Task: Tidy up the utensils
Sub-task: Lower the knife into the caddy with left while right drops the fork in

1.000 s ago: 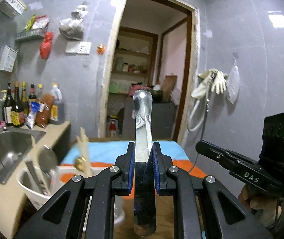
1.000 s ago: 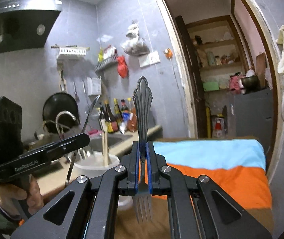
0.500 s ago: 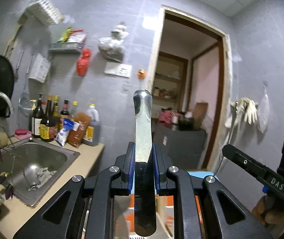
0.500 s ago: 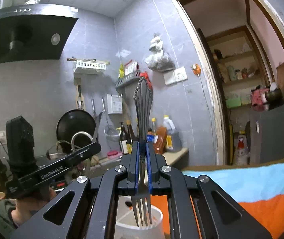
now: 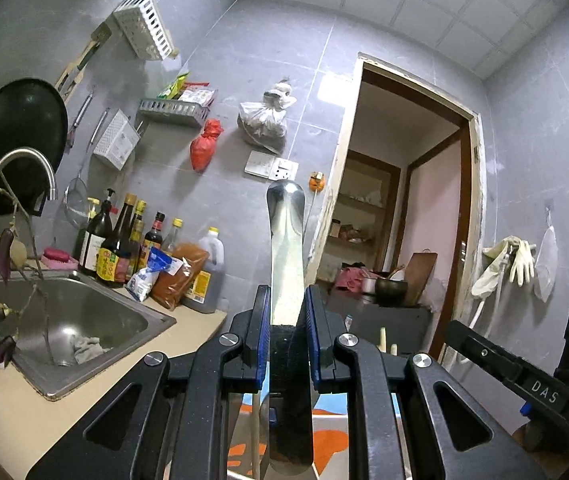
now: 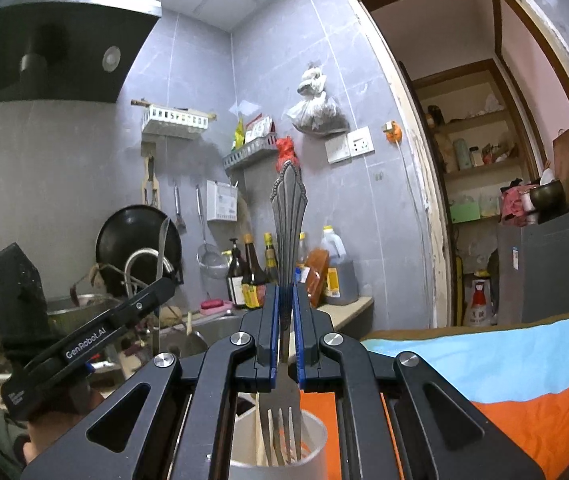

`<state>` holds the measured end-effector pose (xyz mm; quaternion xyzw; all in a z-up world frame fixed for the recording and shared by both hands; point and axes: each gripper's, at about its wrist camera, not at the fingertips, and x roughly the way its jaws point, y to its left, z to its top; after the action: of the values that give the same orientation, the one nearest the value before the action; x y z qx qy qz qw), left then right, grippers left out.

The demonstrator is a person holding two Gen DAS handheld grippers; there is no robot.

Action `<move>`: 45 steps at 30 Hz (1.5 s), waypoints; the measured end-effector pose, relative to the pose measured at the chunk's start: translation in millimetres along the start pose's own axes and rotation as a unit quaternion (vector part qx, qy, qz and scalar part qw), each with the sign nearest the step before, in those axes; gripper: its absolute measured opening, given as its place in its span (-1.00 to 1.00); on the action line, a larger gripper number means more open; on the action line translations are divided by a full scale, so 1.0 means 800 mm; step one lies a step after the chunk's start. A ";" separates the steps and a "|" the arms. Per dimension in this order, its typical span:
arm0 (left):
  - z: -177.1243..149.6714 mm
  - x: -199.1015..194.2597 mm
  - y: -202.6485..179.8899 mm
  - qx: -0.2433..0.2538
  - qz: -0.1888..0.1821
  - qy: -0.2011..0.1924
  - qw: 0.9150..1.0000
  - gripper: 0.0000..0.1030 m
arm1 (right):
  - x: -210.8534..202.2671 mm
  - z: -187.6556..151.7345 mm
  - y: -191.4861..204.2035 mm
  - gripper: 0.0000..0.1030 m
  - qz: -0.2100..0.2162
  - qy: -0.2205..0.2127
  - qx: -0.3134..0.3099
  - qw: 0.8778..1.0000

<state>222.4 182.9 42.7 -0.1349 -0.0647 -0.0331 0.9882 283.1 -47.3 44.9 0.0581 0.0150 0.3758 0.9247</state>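
My left gripper (image 5: 286,340) is shut on a steel knife (image 5: 286,264), handle up and blade end pointing down toward the camera. My right gripper (image 6: 285,334) is shut on an ornate steel fork (image 6: 287,232), handle up, tines (image 6: 281,436) hanging just inside the mouth of a white utensil cup (image 6: 316,446). The cup holds other utensils, mostly hidden. The left gripper also shows in the right wrist view (image 6: 156,292), holding the knife upright at the left. The right gripper's body shows in the left wrist view (image 5: 500,364) at the lower right.
A steel sink (image 5: 64,320) with a tap (image 5: 16,168) lies to the left on a beige counter (image 5: 4,412). Sauce bottles (image 5: 124,248) stand against the grey wall. An orange and blue cloth (image 6: 504,384) covers the table. A doorway (image 5: 400,216) opens at the back.
Both grippers have tilted further upward, so more wall and ceiling shows. The fork's tines have come down into the white cup. Both grips are unchanged.
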 end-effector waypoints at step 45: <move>-0.022 -0.026 -0.024 0.017 -0.018 0.179 0.984 -0.39 | -0.019 -0.022 -0.013 -0.69 0.003 0.106 0.039 0.994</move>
<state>202.8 160.8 27.9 -0.1089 0.1103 -0.0738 0.9852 278.2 -63.5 25.8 0.0546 0.1273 0.3818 0.9138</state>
